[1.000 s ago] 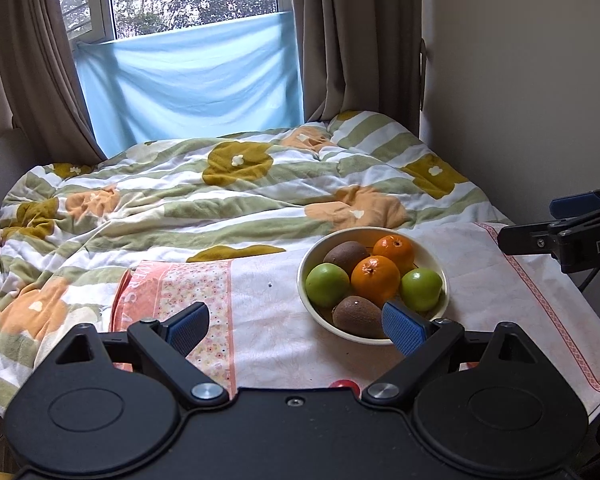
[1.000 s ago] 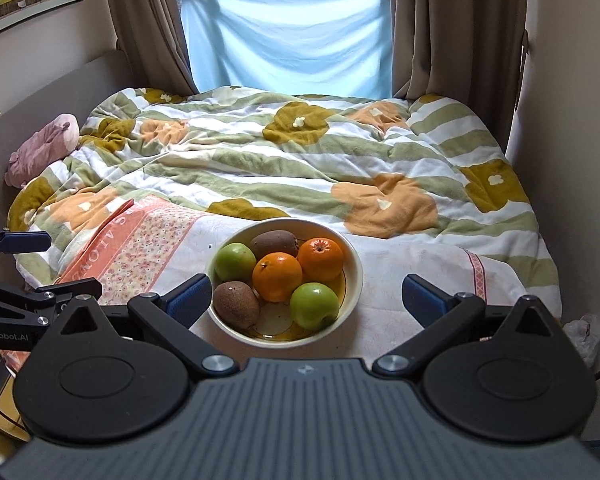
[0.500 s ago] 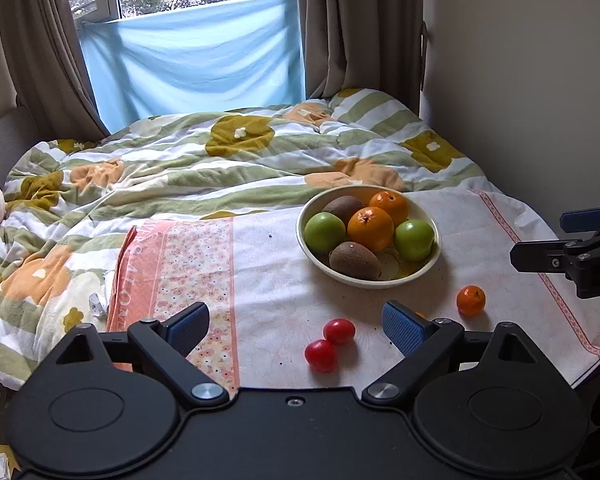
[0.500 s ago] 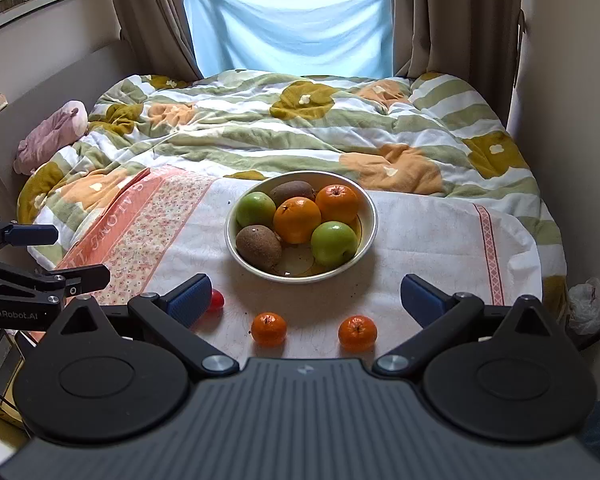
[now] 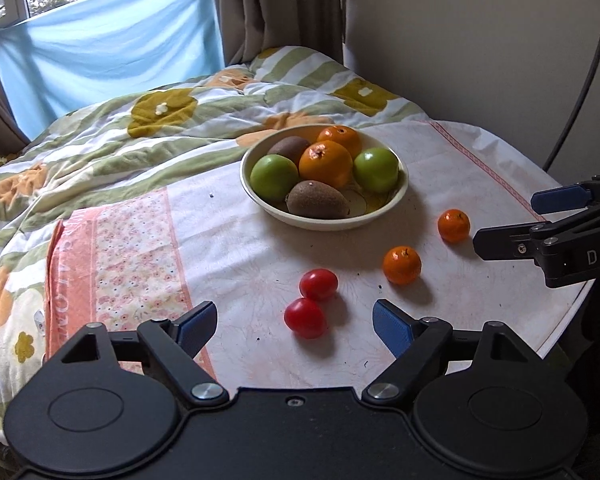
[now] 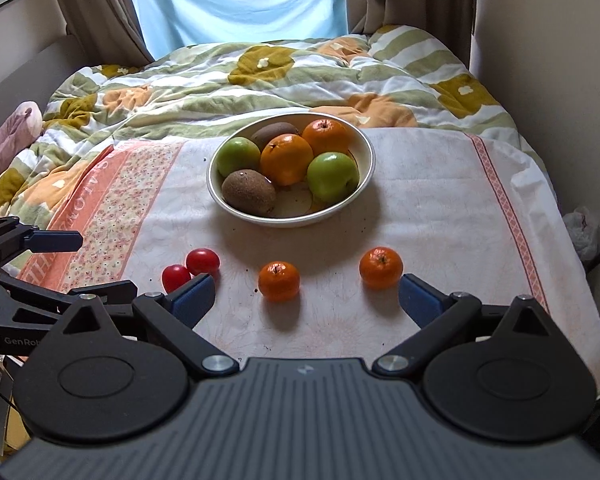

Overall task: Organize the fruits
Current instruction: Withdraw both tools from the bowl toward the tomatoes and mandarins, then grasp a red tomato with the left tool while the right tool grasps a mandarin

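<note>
hovering over the counter now, both grippers tilted down at the loose fruit. left gripper has its fingers spread fairly wide with nothing between them, though they have just been closing in a little; right gripper stands wide and empty too.

two red tomatoes sit touching each other just ahead of the left gripper, two small oranges lie apart on the cloth nearer the right one, and the bowl behind them holds green apples, bigger oranges and kiwis.

my read on handling: the tomatoes look smooth and glossy, likely light, soft-skinned and keen to roll (round on a cloth, no flat side), so a gentle squeeze across the widest middle seems safest. the small oranges look firmer, with a dimpled peel that should give the pads better bite; take them across the equator as well.
</note>
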The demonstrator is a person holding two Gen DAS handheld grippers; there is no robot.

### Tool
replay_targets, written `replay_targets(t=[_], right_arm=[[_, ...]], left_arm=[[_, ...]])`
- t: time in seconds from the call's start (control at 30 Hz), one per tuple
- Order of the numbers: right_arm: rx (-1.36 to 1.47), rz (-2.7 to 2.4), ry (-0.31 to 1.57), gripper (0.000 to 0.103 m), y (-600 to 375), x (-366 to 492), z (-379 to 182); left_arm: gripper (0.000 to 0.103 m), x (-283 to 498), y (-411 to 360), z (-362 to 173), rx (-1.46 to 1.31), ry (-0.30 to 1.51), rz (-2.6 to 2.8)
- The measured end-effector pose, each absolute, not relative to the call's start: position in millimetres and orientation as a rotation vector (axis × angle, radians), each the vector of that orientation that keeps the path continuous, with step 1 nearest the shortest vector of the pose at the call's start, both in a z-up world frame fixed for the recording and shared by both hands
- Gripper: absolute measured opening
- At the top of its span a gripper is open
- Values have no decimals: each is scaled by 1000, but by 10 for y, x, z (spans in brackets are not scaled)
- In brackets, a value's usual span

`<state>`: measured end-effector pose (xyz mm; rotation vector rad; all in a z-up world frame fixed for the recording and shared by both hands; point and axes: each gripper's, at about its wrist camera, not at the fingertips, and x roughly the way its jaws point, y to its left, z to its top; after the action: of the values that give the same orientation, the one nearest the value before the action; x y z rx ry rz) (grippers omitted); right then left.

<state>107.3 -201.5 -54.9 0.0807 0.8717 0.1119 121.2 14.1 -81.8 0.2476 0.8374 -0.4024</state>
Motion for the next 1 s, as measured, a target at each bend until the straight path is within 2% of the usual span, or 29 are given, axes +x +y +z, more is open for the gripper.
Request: replay_targets(t=[0.27,0.6,0.67,0.83,0.9,1.0], right_arm=[[103,42,913,103,-1822,1170,-884],[138,5,939,102,-1704,1340,-1122],[145,0,937,101,-1699,1361,-1141],[139,-2,942,100,-1678,1430,-1181],[137,-3,943,99,-1670,1456,-1196],[138,2,952,92,-1657,1503,-1226]], left_arm=[[70,1466,111,-1212,325,870,-520],[62,1638,42,-1504,371,896,-600],[52,1672,49,-1530,371,902,-613],[41,1692,75,-1558,363,907,-635],[40,1703,91,-1555,354,908,-641],[40,1702,109,-1551,351,904,-649]])
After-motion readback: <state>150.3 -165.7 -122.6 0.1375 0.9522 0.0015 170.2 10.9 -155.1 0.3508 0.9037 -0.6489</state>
